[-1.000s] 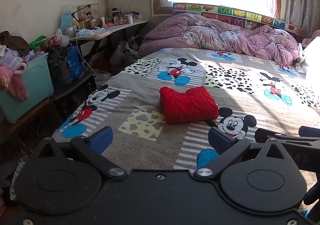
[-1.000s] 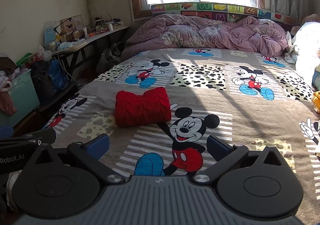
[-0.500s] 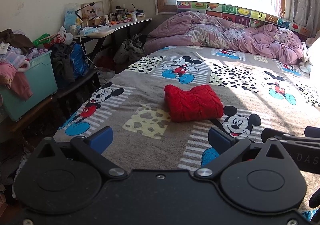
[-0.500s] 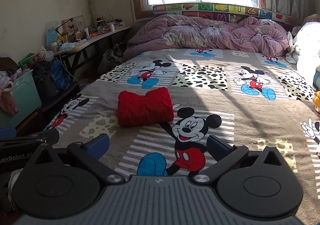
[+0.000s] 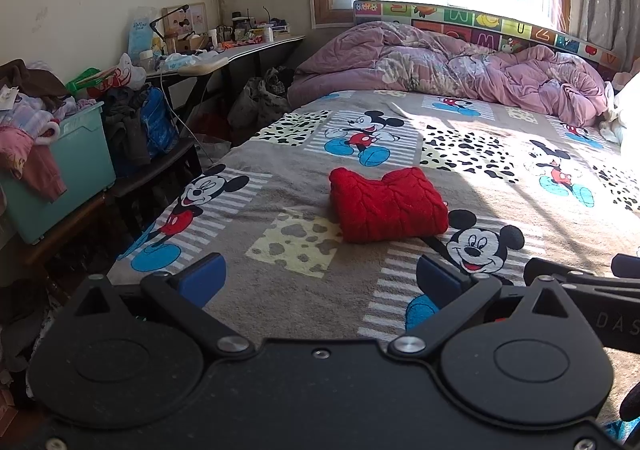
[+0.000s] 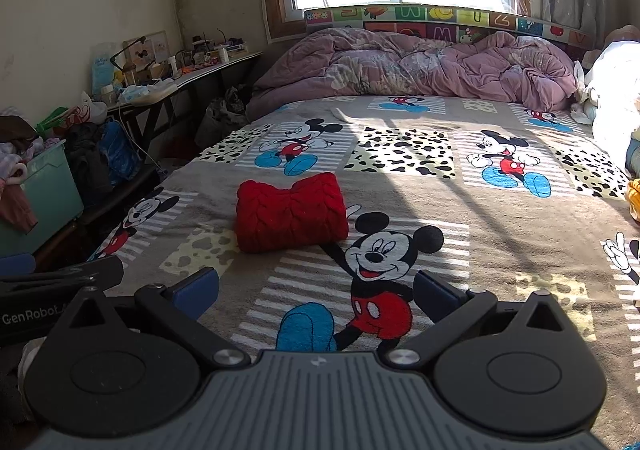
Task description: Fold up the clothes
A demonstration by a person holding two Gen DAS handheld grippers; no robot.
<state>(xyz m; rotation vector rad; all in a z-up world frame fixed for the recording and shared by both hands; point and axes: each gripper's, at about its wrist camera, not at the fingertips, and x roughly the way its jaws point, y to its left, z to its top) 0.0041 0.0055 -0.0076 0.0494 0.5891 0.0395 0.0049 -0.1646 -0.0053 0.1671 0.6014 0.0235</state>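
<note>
Red cable-knit sweater (image 5: 388, 205) lies folded into a compact bundle on the bed (image 5: 280, 282), on the cartoon-mouse blanket near the left edge, well apart from the crumpled pink duvet (image 5: 448, 65) at the far end under the window. It looks done: edges tucked, sitting flat, nothing touching it.

Left tongs (image 5: 320, 278) spread wide, empty, held low over the near end of the bed, short of the sweater. Right tongs (image 6: 316, 290) also spread and empty, just beside the left ones; each shows at the edge of the other's view. Neither touches cloth.

Step, as a judgement: this garment's fold is finished and both tongs sit clear of it, so it's the gap between items. Next move probably calls for fetching another piece. A teal bin (image 5: 76, 169) heaped with loose clothes stands to the left of the bed, and a yellow knit item (image 6: 634, 197) shows at the right edge of the right wrist view; can't tell which one is meant. Either way the tongs need to swing off the sweater without dragging it, pinch one loose garment, and spread it flat on free blanket beside the red bundle.
</note>
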